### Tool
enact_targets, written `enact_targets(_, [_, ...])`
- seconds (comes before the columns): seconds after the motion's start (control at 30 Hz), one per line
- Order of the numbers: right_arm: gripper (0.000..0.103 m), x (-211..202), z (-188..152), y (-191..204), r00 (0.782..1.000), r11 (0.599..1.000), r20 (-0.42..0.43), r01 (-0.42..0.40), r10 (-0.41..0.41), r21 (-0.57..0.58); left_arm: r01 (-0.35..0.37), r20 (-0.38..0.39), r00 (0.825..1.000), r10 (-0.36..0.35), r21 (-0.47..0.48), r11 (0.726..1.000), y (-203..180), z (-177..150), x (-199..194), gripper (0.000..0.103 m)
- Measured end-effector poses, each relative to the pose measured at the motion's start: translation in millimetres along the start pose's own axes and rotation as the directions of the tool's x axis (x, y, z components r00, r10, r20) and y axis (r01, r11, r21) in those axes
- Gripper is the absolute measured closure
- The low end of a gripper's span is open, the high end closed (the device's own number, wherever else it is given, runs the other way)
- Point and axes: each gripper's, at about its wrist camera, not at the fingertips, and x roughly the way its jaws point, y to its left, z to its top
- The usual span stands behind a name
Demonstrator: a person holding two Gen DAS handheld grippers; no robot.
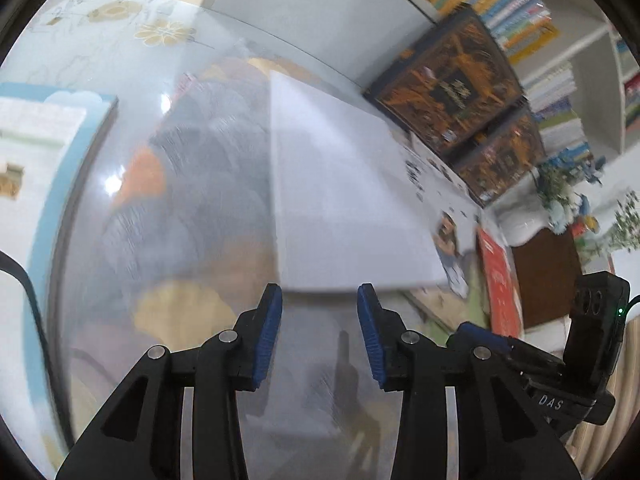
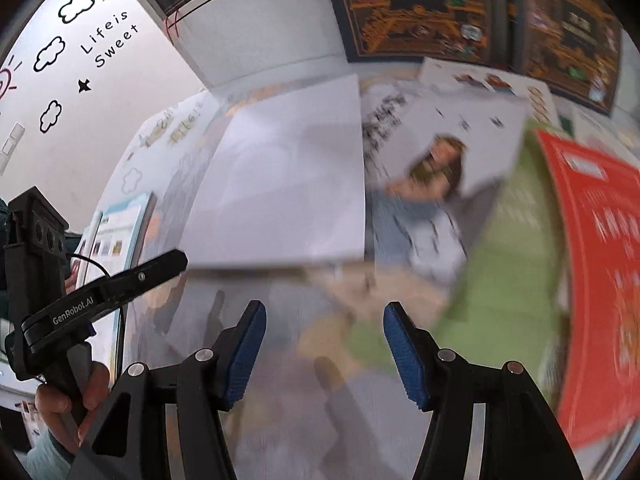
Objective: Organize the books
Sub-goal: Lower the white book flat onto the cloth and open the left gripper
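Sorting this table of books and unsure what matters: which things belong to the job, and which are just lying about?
Job:
white book
open magazine
red book
green book
blue-edged book

Just lying about:
dark boxed sets
plants
wall stickers

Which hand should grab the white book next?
Probably the left. The left gripper is open with the white book edge right ahead of its fingertips. The right gripper is open too, but the book sits farther ahead and off to its left.
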Motion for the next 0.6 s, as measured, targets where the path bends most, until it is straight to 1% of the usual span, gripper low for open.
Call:
enact_targets(0.07, [0.044, -7.8, -15.4, 2.3, 1.000, 1.000, -0.012, 0.009, -0.009, -0.007, 0.034, -0.026, 0.999, -0.033, 0.000, 0.999, -6.3, -10.5, 2.1, 0.067])
enact_targets(0.1, [0.044, -9.5, -21.2, 3.9, 1.000, 1.000, -0.019, 0.017, -0.017, -0.012, 0.038, -0.035, 0.999, -0.038, 0.007, 0.999, -9.4, -14.6, 2.5, 0.067])
enact_targets(0.17, [0.044, -14.0, -36.8, 8.9, 0.998, 0.998, -0.044, 0.048, -0.049, -0.034, 0.023, -0.051, 0.998, -0.020, 0.054, 0.998, -21.7, -20.1, 6.1, 0.067])
enact_targets(0.23, [0.044, -15.6, -47.7, 11.0, 0.996, 0.997, -0.067, 0.062, -0.065, -0.041, -0.012, -0.069, 0.997, 0.020, 0.116, 0.993, -31.9, -24.9, 10.1, 0.067])
enact_targets(0.3, [0.044, -17.0, -60.0, 9.1, 0.993, 0.996, -0.084, 0.078, -0.081, -0.039, -0.034, -0.066, 0.997, 0.044, 0.145, 0.989, -36.4, -29.2, 9.6, 0.067])
enact_targets(0.47, [0.043, -12.4, -91.4, -1.8, 0.978, 0.985, -0.117, 0.170, -0.174, -0.042, -0.057, -0.053, 0.996, 0.067, 0.181, 0.982, -38.1, -35.7, 9.1, 0.065])
enact_targets(0.5, [0.043, -12.1, -97.4, -3.6, 0.972, 0.978, -0.112, 0.205, -0.209, -0.046, -0.061, -0.050, 0.996, 0.072, 0.189, 0.980, -39.5, -35.4, 9.3, 0.064])
enact_targets(0.57, [0.043, -12.9, -103.6, -5.7, 0.964, 0.968, -0.095, 0.246, -0.249, -0.042, -0.082, -0.034, 0.995, 0.091, 0.205, 0.975, -42.4, -36.3, 9.3, 0.064])
enact_targets(0.6, [0.040, -14.1, -108.3, -5.8, 0.959, 0.962, -0.078, 0.271, -0.273, -0.038, -0.097, -0.022, 0.994, 0.104, 0.216, 0.972, -44.3, -37.6, 9.4, 0.064])
